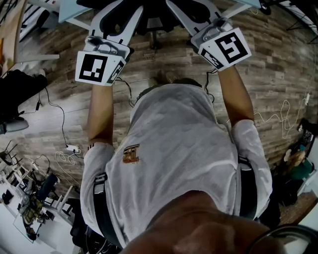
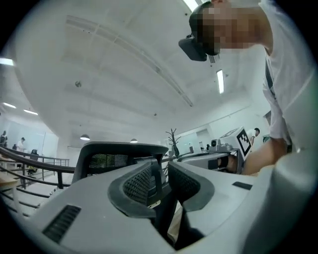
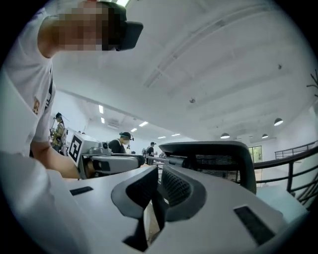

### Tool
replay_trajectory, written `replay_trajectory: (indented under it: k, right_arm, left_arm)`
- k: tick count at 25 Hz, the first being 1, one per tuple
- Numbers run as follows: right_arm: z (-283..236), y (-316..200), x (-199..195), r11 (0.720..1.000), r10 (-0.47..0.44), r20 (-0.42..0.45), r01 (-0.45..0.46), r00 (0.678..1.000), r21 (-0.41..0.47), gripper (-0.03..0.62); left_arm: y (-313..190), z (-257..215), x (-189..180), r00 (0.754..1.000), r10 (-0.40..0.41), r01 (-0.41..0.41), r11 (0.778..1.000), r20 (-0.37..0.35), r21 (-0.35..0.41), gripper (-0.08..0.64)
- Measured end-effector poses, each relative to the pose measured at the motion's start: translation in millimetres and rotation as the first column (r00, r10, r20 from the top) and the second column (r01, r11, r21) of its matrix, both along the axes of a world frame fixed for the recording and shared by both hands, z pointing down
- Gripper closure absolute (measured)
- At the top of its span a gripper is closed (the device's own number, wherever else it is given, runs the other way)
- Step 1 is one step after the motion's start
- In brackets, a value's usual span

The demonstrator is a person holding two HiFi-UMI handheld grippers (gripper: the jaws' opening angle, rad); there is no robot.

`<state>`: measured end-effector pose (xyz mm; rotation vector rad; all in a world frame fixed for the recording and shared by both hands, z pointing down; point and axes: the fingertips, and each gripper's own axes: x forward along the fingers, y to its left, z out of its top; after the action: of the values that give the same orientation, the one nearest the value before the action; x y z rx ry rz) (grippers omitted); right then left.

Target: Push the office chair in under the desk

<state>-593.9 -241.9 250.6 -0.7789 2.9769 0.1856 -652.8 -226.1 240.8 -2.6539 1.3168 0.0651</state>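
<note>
Item: office chair, black with a mesh back, standing straight ahead of the person, between them and the pale worktop whose edge shows just beyond; by the look of it, not yet tucked under
Long axis of the back: across, side to side
Left gripper: fingers closed on a dark bar of the chair's frame
Right gripper: fingers nearly together, pinching a thin dark edge, seemingly the same frame
Hands: one at each side of the back, about equally near
Room: wooden floor bare ahead; cables lie back at the person's left, off the path
Judged need: an even forward push, or the chair swivels
</note>
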Motion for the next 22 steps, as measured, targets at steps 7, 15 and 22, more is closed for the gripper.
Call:
replay_trajectory:
  k: [7, 15, 22]
  right_arm:
    - [2, 23, -11, 0.997, -0.074, 0.047, 0.075, 0.996, -0.022, 0.554]
    - [2, 26, -10, 0.992, -0.105, 0.120, 0.112, 0.987, -0.057, 0.558]
    - [2, 29, -13, 0.991, -0.118, 0.112, 0.125, 0.987, -0.055, 0.558]
  left_arm:
    - [6, 0, 9, 0.997, 0.000, -0.001, 1.000, -0.073, -0.020, 0.531]
    - [7, 6, 19, 0.993, -0.002, -0.004, 0.999, -0.122, -0.049, 0.541]
    - [10, 3, 19, 0.994, -0.009, 0.004, 0.999, -0.111, -0.042, 0.541]
